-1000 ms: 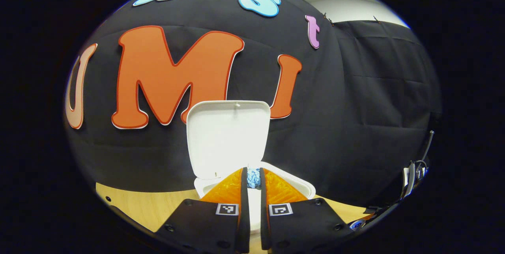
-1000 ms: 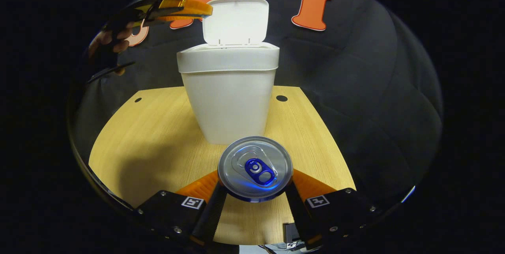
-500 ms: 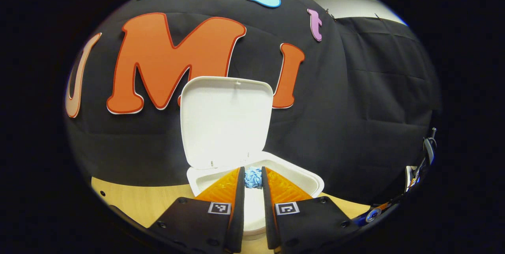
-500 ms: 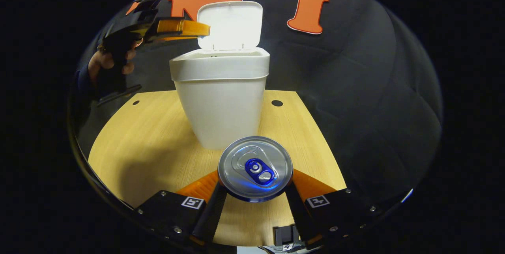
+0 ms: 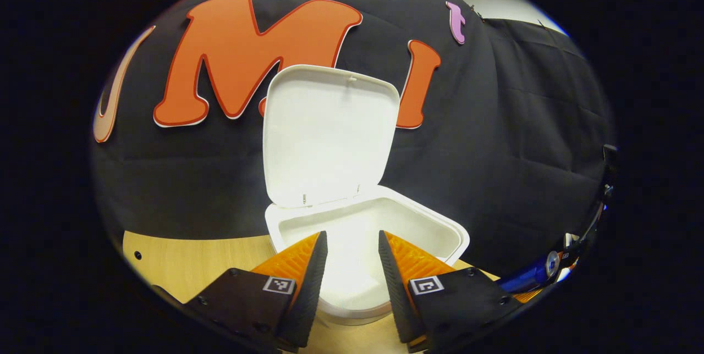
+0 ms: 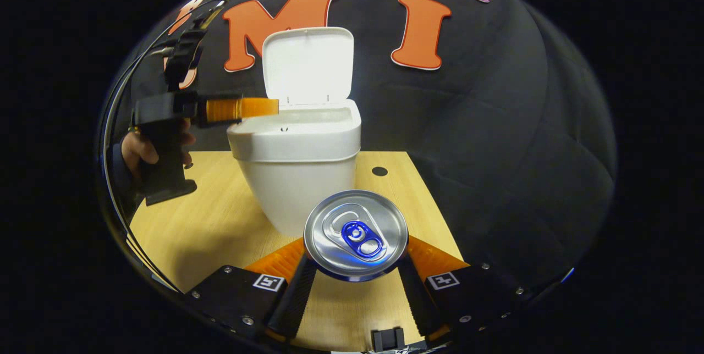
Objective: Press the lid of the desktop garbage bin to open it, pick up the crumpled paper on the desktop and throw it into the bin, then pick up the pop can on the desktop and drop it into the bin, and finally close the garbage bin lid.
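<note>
One pop can (image 6: pixel 356 234) upright (top toward camera), right gripper (image 6: pixel 356 266) clamping it.

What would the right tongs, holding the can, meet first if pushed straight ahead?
Most likely the front wall of the white bin, which stands directly beyond the can held in the right tongs; the gap between them is hard to judge.
</note>
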